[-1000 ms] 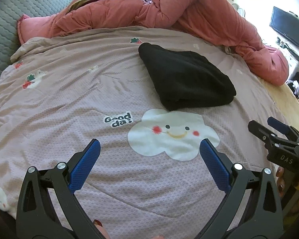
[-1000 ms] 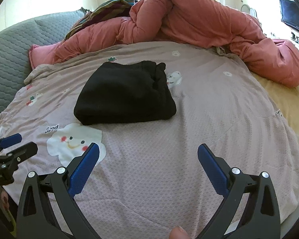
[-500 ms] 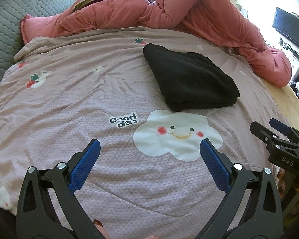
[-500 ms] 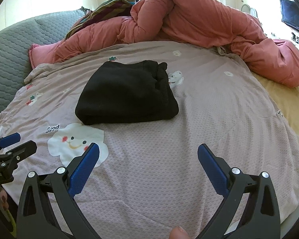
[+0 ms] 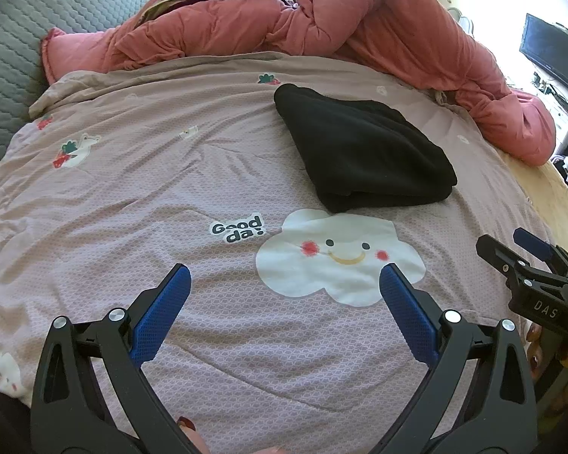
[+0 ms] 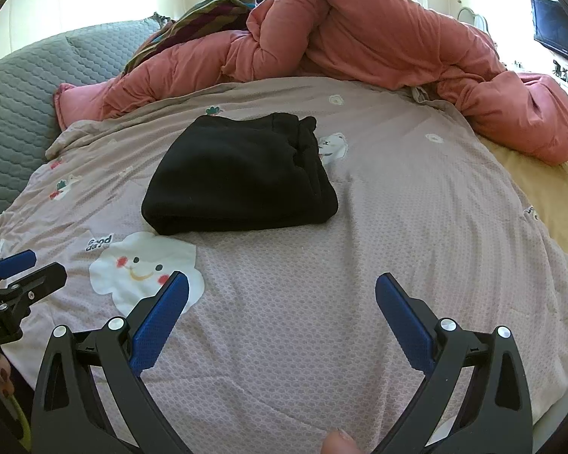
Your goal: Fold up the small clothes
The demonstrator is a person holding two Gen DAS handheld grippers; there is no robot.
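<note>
Black garment [image 5: 363,151], folded, on mauve bedspread [image 5: 170,196] just beyond cloud print [image 5: 337,257]. Left claw [image 5: 284,283] and right claw [image 6: 282,291] both spread, empty, well short of it. Inner folds hidden.

The left wrist camera sat low over the near edge of the bed [image 5: 94,196], looking forward between its own spread jaws toward the heaped pink duvet [image 5: 378,30] at the far end. The right wrist camera looked the same way from just beside it, further right. Both took in the folded black garment [image 5: 363,151] [image 6: 238,181] and the cloud print [image 5: 340,257] [image 6: 144,265]. Each caught the other: the right gripper [image 5: 526,261] at the left view's right edge, the left gripper [image 6: 22,276] at the right view's left edge.
</note>
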